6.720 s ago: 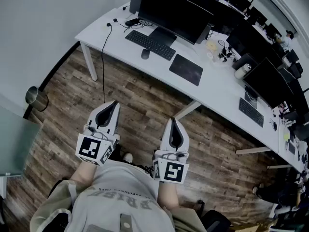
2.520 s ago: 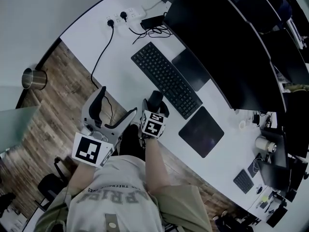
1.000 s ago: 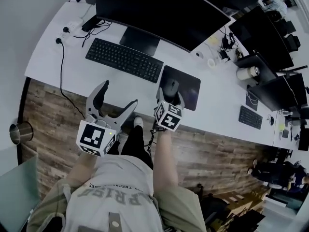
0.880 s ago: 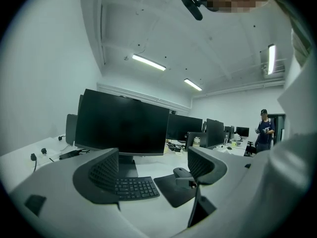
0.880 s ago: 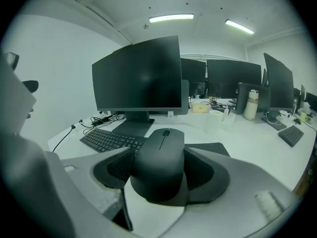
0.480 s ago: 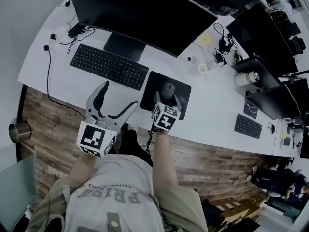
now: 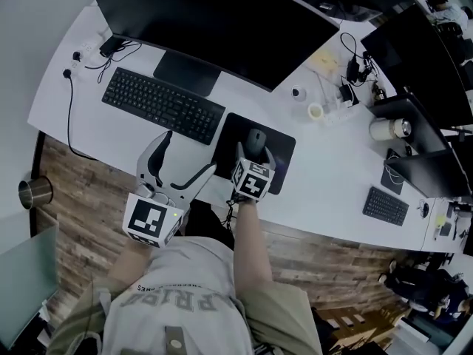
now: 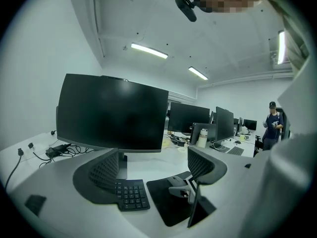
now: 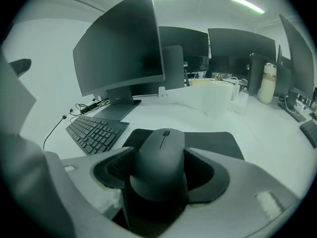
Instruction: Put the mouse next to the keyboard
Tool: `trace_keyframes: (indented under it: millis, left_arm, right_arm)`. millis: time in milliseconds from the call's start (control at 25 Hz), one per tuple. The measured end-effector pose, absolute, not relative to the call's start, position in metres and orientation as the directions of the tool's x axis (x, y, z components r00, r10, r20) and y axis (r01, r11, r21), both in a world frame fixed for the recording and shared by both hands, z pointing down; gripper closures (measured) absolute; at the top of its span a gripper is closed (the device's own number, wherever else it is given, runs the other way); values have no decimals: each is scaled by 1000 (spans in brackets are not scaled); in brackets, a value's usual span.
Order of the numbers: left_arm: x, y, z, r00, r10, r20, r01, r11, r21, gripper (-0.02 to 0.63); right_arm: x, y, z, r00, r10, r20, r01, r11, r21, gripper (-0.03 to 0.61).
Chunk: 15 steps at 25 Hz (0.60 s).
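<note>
Mouse (image 9: 161, 165) between jaws of right gripper (image 9: 161, 171)

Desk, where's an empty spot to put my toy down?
Free: the desk between the mouse pad and the small keyboard, and its front strip before the big keyboard. Crowded: the cup and cables at the back right.

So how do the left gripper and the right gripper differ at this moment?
The left gripper is open, with nothing between its jaws; the right gripper is shut on the mouse. The left gripper is at the front edge of the desk, near the right end of the keyboard; the right gripper is over the pad. Both point across the desk, away from the person.
</note>
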<state>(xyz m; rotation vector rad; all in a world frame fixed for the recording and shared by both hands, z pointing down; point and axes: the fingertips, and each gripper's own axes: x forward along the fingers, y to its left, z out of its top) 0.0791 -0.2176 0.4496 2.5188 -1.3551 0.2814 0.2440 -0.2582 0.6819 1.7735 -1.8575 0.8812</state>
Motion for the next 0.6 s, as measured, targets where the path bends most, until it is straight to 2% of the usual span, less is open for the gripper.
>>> trace_keyframes:
  millis: [480,600]
  left_arm:
    - [79,-227,468,514,-788,338,-856,-496,145,198]
    - [76,-226,469,515,-787,339,-856,-496,147,198]
  right_arm:
    - [242,-268,707,-119,-686,718,-984,-14,-177,261]
    - [239,-267,709,-126,-684,719,-985,2,-171,242]
